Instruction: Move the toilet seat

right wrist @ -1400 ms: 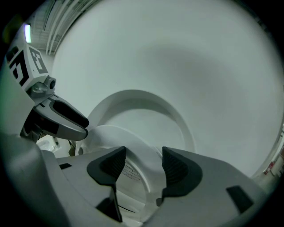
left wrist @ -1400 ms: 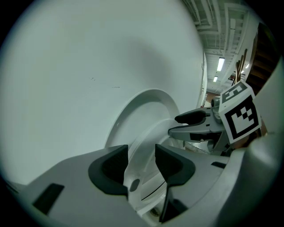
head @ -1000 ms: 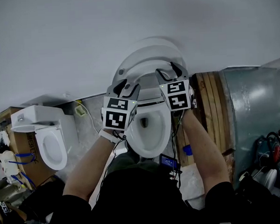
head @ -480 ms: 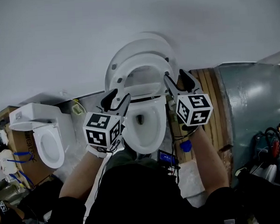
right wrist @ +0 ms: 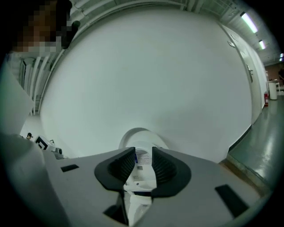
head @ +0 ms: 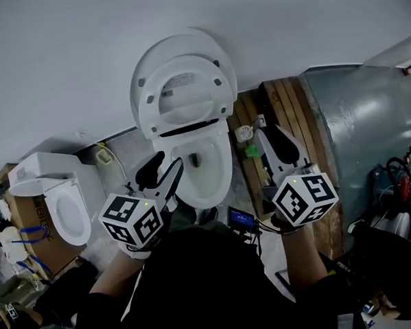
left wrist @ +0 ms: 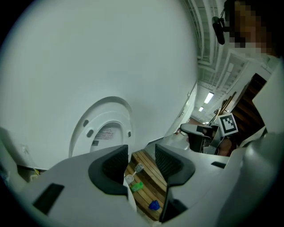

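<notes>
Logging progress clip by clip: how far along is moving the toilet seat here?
Done: the toilet seat stands raised against the lid, leaving the bowl uncovered. In hand: nothing; the left gripper is open and empty, the right gripper is closing its fingers on nothing, and both are clear of the bowl. Left: seemingly nothing.

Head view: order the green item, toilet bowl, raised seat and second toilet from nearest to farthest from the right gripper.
From the right gripper, jaws closing on nothing:
1. green item, just left of it on the pallet.
2. toilet bowl, centre.
3. raised seat, upright behind the bowl.
4. second toilet, far left.
</notes>
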`<state>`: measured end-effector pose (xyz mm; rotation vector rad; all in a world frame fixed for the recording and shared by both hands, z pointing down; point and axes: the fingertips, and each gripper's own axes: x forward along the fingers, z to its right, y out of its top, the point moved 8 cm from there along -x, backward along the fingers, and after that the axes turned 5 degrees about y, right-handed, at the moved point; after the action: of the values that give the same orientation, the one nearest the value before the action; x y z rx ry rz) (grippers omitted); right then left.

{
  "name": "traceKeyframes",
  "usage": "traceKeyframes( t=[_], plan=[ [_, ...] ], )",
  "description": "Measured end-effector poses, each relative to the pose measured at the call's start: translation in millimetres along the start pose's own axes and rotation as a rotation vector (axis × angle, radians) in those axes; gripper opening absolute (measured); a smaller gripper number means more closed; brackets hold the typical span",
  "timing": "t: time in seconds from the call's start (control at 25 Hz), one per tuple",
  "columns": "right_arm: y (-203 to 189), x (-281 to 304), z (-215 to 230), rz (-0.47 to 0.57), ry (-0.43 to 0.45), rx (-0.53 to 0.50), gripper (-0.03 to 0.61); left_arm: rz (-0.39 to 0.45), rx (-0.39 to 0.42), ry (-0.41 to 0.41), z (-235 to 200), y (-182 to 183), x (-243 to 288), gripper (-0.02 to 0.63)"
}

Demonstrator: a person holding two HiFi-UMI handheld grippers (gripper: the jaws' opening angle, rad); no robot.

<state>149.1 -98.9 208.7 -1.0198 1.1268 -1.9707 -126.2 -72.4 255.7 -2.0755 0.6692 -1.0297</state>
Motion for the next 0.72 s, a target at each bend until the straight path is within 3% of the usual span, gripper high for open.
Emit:
traceKeyframes(
  t=[0.2,0.32,0.6,0.72],
  plan=[
    [-10.2,-62.2,-20.3,0.03,0.052,0.012,0.089,0.069,0.144,-0.089,65.1,0.5,-20.8,0.201],
    [-14.4,-93.9,-24.7,0.064,0.065,0.015,0.069,0.101,0.218,-0.156,99.0,-0.8,-31.3,0.158],
    [-33.8,-136.3,-31.6,0.08,0.071,-0.059,0.049,0.116,0.254,-0.228,133.7,-32.1,-38.6,0.053],
    [-42.5,-149.0,-36.7,0.078,0.079,-0.098,0.049,0.116,0.257,-0.269,151.9,-43.8,-41.6,0.038]
  ],
)
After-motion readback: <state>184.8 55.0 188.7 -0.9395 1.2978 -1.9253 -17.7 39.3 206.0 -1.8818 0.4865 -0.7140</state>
